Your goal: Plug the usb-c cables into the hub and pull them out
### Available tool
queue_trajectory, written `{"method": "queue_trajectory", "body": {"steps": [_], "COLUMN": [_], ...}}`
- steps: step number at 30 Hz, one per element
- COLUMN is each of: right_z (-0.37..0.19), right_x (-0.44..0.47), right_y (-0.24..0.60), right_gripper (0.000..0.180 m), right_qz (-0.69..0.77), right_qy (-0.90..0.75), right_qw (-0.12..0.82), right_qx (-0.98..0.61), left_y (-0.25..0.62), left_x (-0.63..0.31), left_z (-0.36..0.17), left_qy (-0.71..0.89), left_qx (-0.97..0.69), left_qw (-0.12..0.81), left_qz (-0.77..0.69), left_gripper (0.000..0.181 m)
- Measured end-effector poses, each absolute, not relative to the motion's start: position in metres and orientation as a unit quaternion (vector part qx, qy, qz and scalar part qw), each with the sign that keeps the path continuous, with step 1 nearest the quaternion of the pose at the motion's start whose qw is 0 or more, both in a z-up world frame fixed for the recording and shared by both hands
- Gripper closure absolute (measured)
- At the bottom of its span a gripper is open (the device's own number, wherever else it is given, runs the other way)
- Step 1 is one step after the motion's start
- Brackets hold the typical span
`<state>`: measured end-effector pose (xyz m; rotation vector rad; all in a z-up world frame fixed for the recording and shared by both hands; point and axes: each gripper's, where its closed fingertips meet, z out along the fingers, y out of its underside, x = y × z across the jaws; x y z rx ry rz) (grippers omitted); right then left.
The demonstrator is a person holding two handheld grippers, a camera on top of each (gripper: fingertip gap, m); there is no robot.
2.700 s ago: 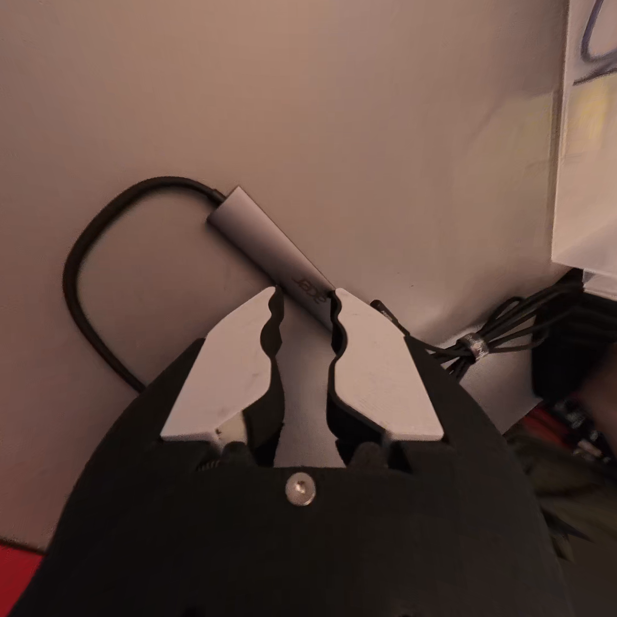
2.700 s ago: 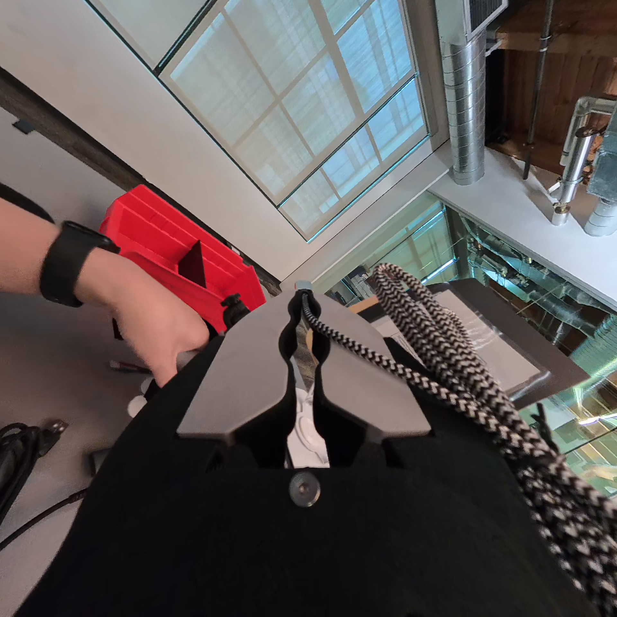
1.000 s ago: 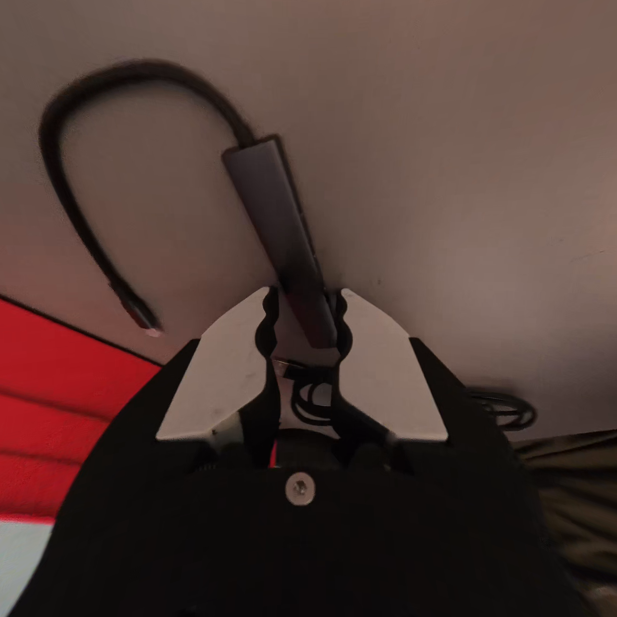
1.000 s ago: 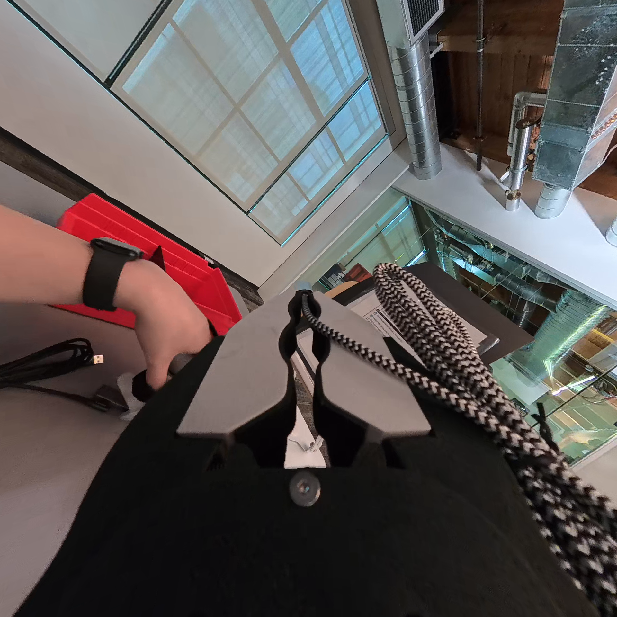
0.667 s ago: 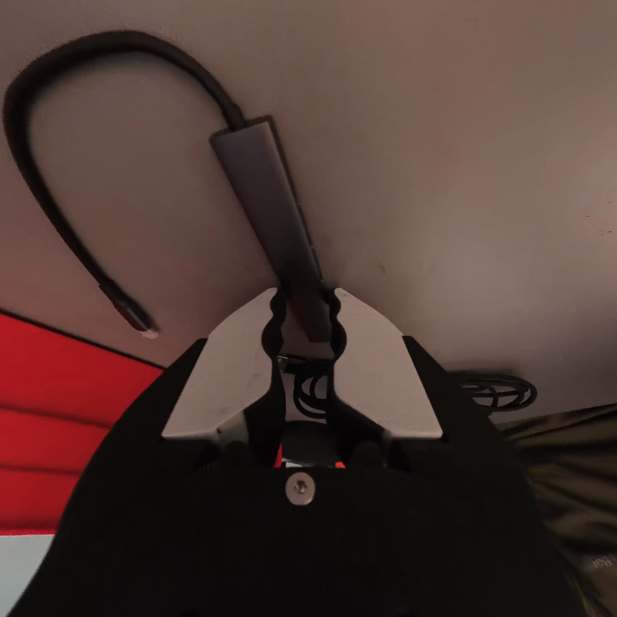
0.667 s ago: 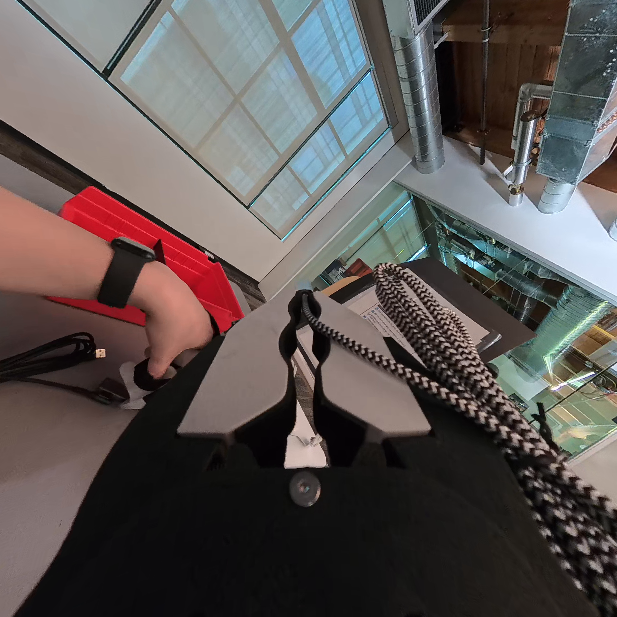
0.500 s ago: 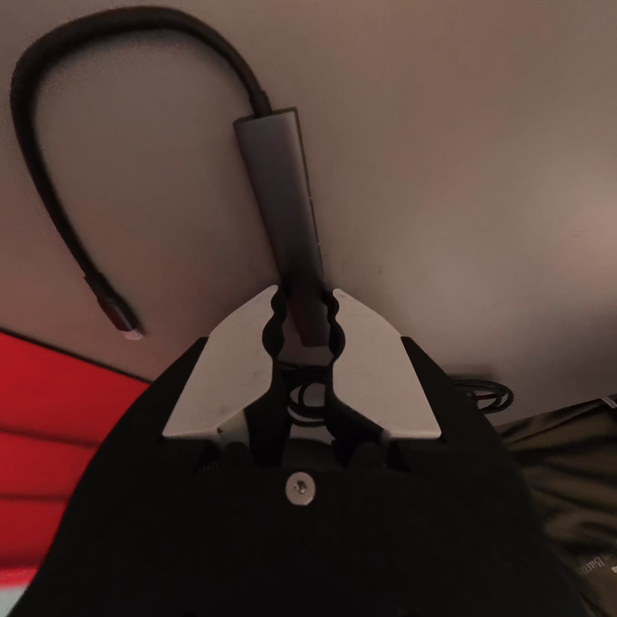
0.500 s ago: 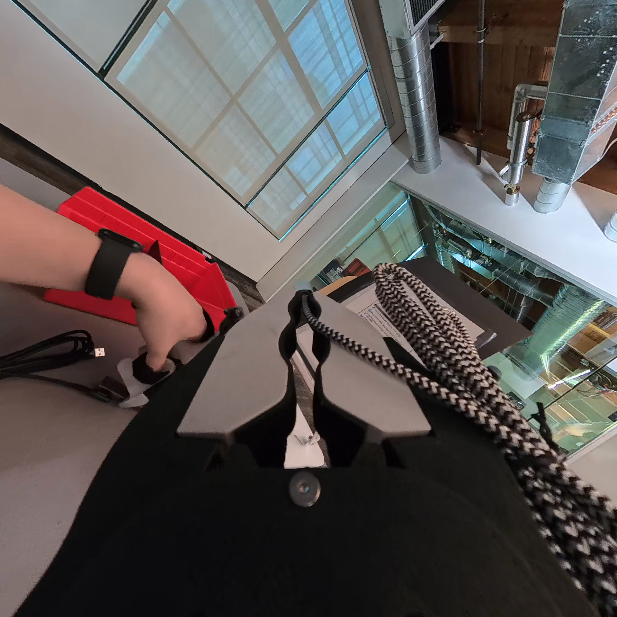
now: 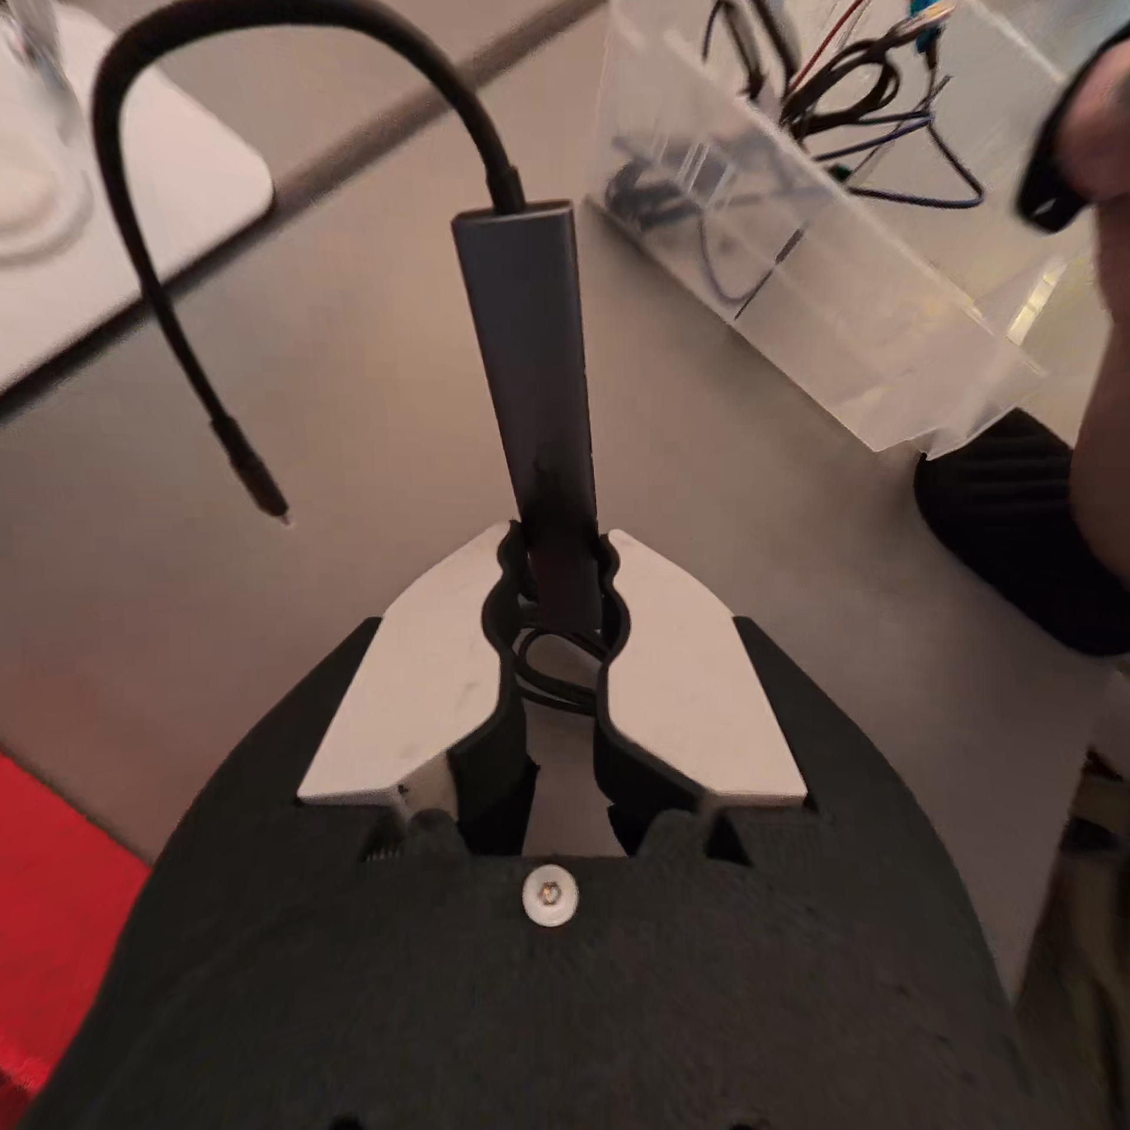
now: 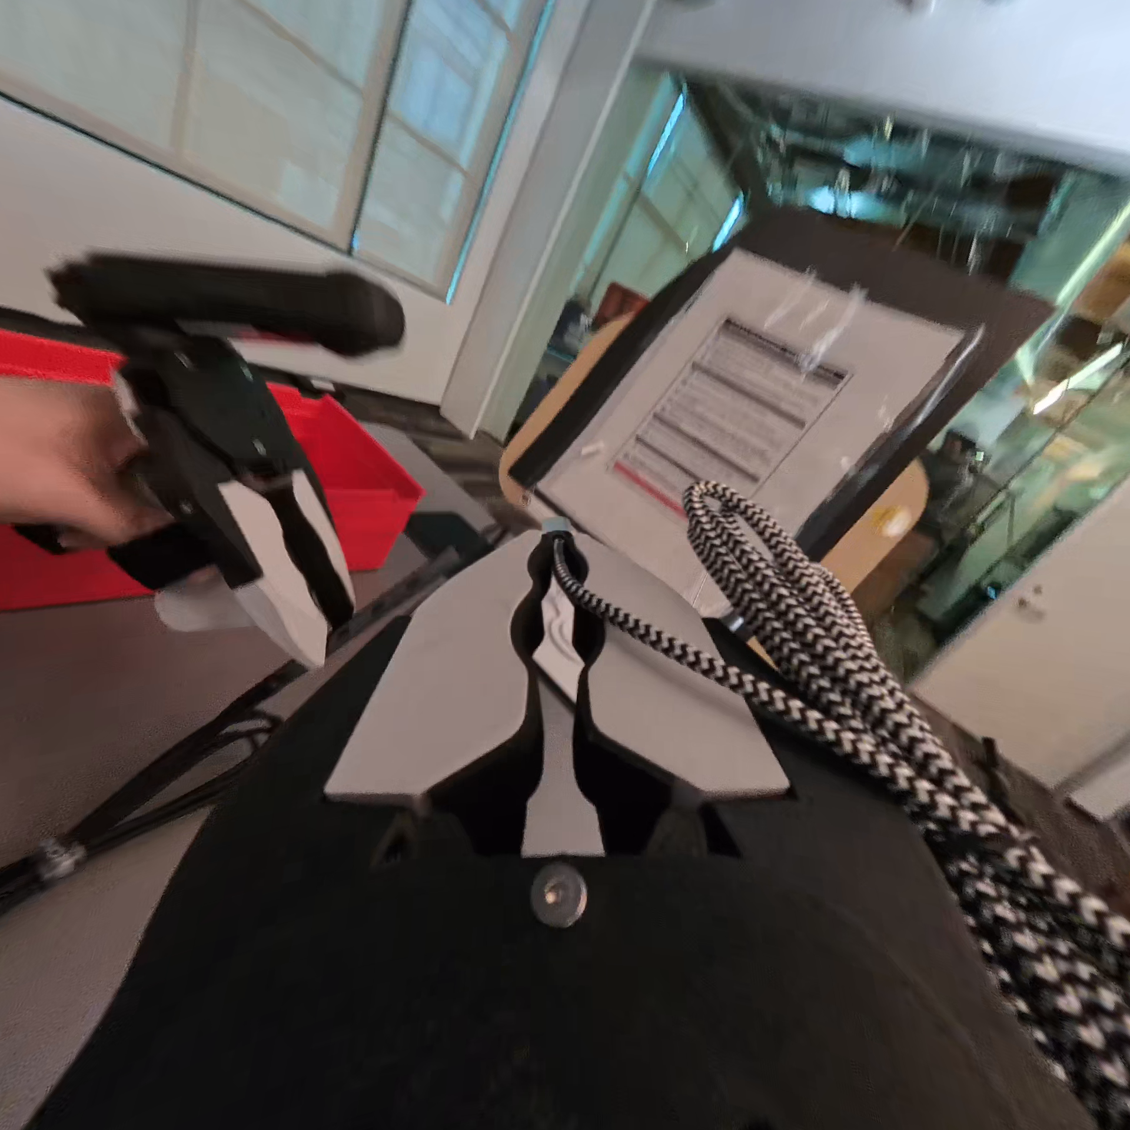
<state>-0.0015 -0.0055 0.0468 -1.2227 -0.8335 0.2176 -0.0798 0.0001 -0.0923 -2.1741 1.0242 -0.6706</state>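
In the left wrist view, the left gripper [image 9: 559, 538] has its white, wavy-edged fingers [image 9: 428, 666] closed on the near end of a slim grey metal USB hub [image 9: 526, 342], a flat bar that runs up the middle of the frame. The jaws pinch the bar's darker lower end, and the rest of it stands clear above the grey tabletop [image 9: 342, 379]. From the hub's far end a thick black attached cable [image 9: 140, 153] arches to the upper left and curls down to a small plug [image 9: 257, 483] that hangs free at the left of the frame. A clear plastic bin of thin wires [image 9: 813, 202] sits at the upper right; a white flat object [image 9: 122, 177] lies at the upper left; a red bin [image 9: 55, 905] shows at the lower left.

In the right wrist view, the right gripper [image 10: 557, 541] has its jaws pressed almost together on the tip of a black-and-white braided USB-C cable [image 10: 807, 636], whose small silver connector [image 10: 555, 526] pokes out just past the fingertips at frame centre. The cable runs back to the right over the gripper body in a coiled bundle. At the left of this frame, blurred, a hand [image 10: 67, 465] holds the other gripper above the table, near the red bin. A loose bundle of black cable [image 10: 140, 776] lies on the table at the lower left.
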Motion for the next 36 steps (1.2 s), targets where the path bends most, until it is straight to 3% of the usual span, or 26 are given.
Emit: {"method": "queue_trajectory", "body": {"steps": [7,15,21,36], "right_z": [-0.019,-0.057,-0.069,-0.083], "right_x": [-0.029,-0.059,-0.055,-0.051], "right_y": [0.013,-0.005,-0.004,0.001], "right_gripper": [0.176,0.176,0.176,0.177], "right_qz": [0.234,0.409,0.396,0.394], "right_qy": [-0.336,-0.321,-0.330,-0.309], "right_qw": [0.601,0.452,0.429,0.406], "right_qx": [-0.686,-0.725,-0.742,-0.765], "left_y": [-0.008,-0.037,-0.037,-0.029], "left_x": [-0.069,-0.038,-0.033,-0.028], "left_z": [-0.057,-0.042,-0.055,-0.068], "left_qy": [0.462,0.553,0.584,0.581], "left_qx": [-0.751,-0.680,-0.673,-0.684], "left_qw": [0.409,0.442,0.441,0.438], "left_qz": [-0.235,-0.190,-0.105,-0.053], "left_gripper": [0.159,0.159,0.158,0.158]}}
